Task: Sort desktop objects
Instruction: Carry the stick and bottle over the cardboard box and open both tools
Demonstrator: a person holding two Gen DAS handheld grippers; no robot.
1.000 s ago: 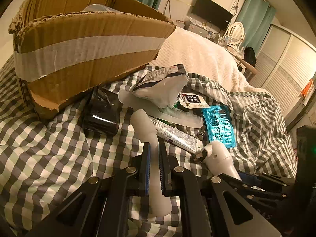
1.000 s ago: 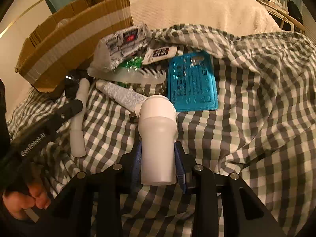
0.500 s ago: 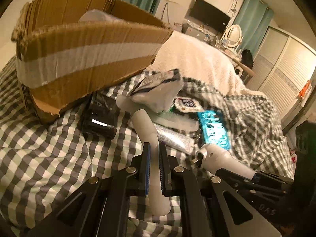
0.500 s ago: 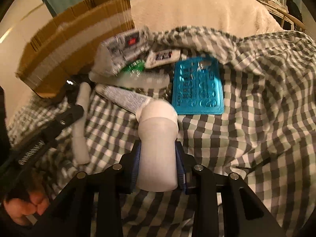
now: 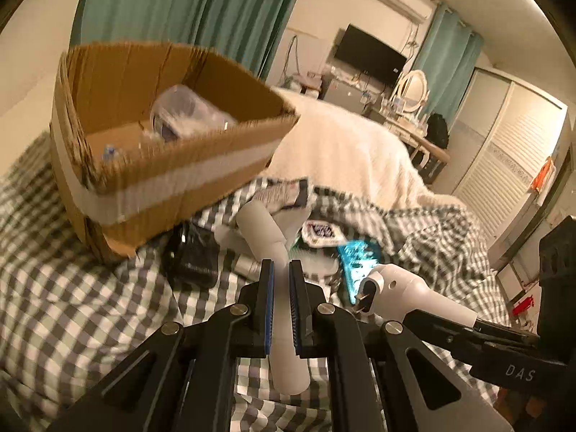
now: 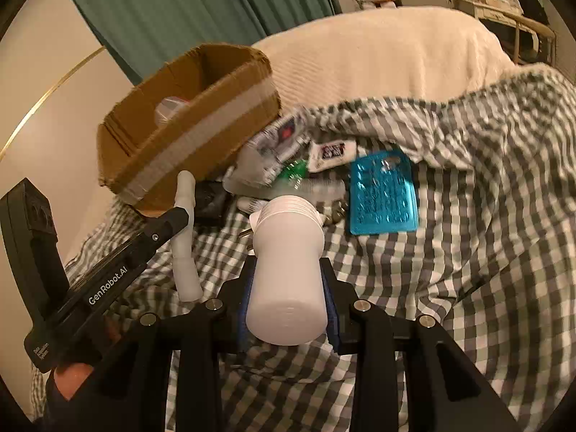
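Low in the centre of the left wrist view, the left gripper is clamped narrow on a slim white tube that slants up toward the cardboard box filling the upper left. At lower right of that frame the right gripper reaches in — seen from its own camera at bottom centre, it is closed around a fat white plug adapter, whose metal prongs show at its far end in the left view. Both items are lifted clear of the checked cloth.

Inside the box lies a clear plastic container. On the cloth just right of the box, mid-frame in the right wrist view, sits the rest of the clutter: a crumpled silver-grey packet, a small white sachet, a pale comb, a teal blister pack and a black pouch tucked against the box's lower corner. Motion blur softens the printing on all of them.
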